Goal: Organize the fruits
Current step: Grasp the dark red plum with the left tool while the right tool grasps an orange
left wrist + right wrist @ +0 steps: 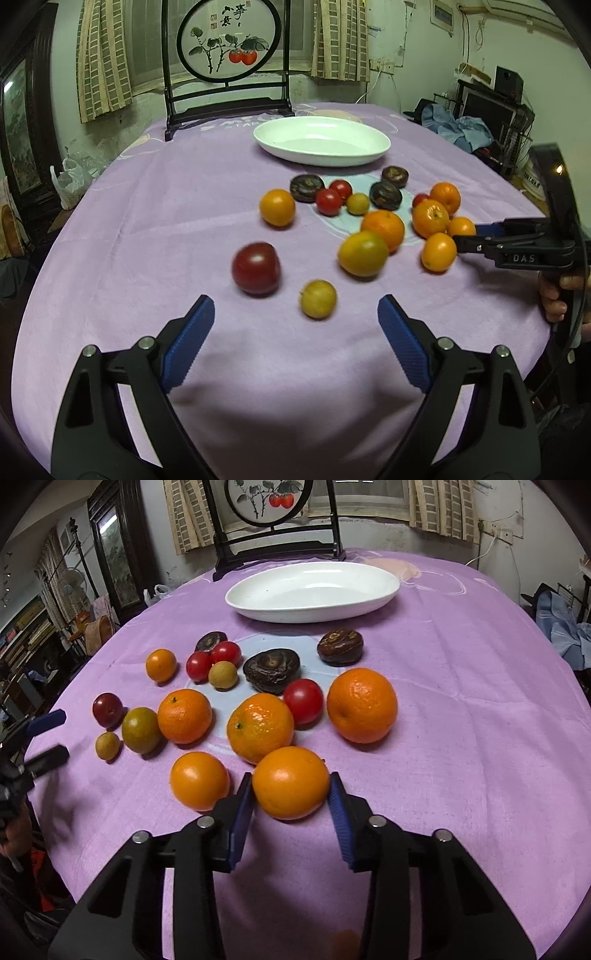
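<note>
Right hand-held gripper (pixel 291 788) pinching a smooth orange (pixel 290 782) near the tabletop's (pixel 461 738) near edge, left hand-held gripper (pixel 295 312) spread wide — nothing between its pads, small yellow fruit (pixel 317 299) just ahead, white dish (pixel 312 590) toward the far edge.

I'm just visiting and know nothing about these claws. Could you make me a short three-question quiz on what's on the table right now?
1. True or false: the white dish already has fruit in it.
2. What sits between the right claw's pads? A) a red tomato B) a smooth orange C) nothing
3. Fill in: the left claw stands wide ____, with the small yellow fruit just beyond its tips.

Key
1. False; the dish is bare inside, and all the fruit lies on the purple cloth.
2. B; both pads press its sides.
3. Open.
</note>
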`<state>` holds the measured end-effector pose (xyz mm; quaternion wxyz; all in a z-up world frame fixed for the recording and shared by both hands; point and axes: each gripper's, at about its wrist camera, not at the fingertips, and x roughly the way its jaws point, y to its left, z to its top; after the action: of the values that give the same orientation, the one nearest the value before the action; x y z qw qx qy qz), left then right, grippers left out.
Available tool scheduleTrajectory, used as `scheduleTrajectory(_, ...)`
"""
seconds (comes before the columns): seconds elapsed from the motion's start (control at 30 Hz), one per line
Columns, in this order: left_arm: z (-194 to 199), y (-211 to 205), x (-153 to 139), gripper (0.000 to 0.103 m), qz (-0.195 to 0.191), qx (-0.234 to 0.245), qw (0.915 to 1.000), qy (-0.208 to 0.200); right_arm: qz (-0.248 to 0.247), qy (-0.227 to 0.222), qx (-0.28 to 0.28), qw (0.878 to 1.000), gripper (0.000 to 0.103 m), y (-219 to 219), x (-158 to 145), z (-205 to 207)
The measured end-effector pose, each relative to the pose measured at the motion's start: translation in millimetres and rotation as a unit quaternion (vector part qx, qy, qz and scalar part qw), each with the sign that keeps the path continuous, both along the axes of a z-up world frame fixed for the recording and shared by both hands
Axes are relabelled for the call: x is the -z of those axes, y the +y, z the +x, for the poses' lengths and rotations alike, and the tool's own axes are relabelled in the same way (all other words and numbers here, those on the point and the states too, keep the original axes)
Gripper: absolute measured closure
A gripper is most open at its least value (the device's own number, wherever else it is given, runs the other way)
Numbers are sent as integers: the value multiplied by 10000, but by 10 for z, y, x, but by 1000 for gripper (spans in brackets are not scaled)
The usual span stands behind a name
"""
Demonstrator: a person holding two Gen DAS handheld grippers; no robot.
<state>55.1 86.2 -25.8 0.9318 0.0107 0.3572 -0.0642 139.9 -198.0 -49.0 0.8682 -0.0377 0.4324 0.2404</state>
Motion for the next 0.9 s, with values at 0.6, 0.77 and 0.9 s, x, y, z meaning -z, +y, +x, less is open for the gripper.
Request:
scheduleTrajectory(0.6,719,345,194,43,-732,-335,9931,856,74,-54,14,10000,63,-1,-19,-30)
scheduleTrajectory(0.77,750,363,284,64,-828,-358,9902,1068,151,-68,-50,9998,63,-36,-40,-66)
scheduleTrajectory(0.9,734,310,271,65,-725,-351,9912,1052,215,-118,-75,9997,63,-78,-95,-101)
